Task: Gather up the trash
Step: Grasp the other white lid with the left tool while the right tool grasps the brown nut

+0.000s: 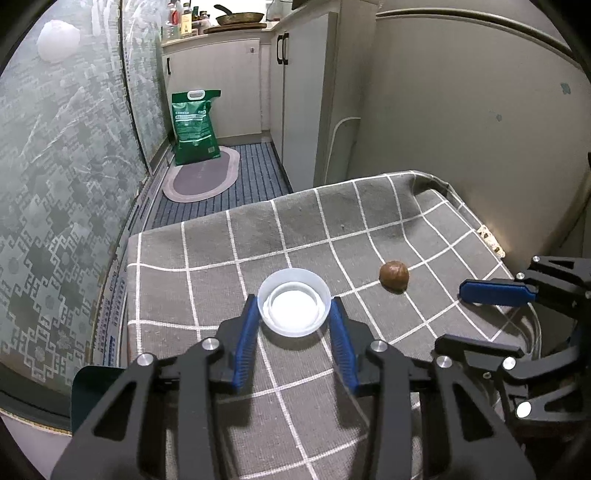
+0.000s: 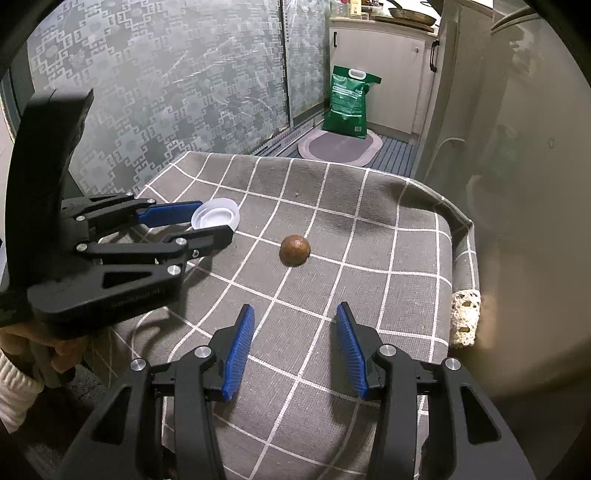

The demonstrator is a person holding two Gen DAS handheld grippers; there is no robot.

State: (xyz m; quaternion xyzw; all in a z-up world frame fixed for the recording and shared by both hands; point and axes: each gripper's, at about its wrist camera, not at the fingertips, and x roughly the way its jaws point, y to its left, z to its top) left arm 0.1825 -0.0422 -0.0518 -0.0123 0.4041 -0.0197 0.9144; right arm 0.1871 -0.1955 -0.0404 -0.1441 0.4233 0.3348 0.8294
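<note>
Left wrist view: grey cloth with a white grid (image 1: 229, 251) draped over a raised surface, rumpled at the far right corner, with a strip of cream lace trim (image 2: 465, 317) at its right edge. Beyond it, a narrow kitchen: frosted patterned sliding glass (image 1: 62, 177) on the left, pale cabinets (image 1: 221, 85) with black handles at the back and right, a pan (image 1: 240, 16) and bottles on the counter, dark slatted floor mat (image 1: 255, 177) with an oval rug (image 1: 203, 177) on top, and a green handled sack (image 1: 194, 125) standing upright on the rug against the back cabinet. On the cloth, a white plastic lid (image 1: 294, 308) lying open side up, nothing visible inside but its inner ring and flat white base. Left gripper (image 1: 294, 314) set around the lid, blue pads on either side of the rim and apparently touching it, lid resting on the cloth; firm grip cannot be told from either view. Just right of the lid, apart from it, a round brown nut-like ball (image 1: 394, 277) resting on a grid line. Right wrist view: same ball (image 2: 294, 250) ahead of the right gripper (image 2: 295, 321), well short of the blue fingers (image 2: 240, 354); jaws wide apart, holding nothing, cloth only between them. Lid (image 2: 215, 218) seen at left between the left gripper's (image 2: 207, 221) fingers. Lower left corner, a hand (image 2: 55, 347) in a cream knitted cuff wrapped round the left tool's handle.
</note>
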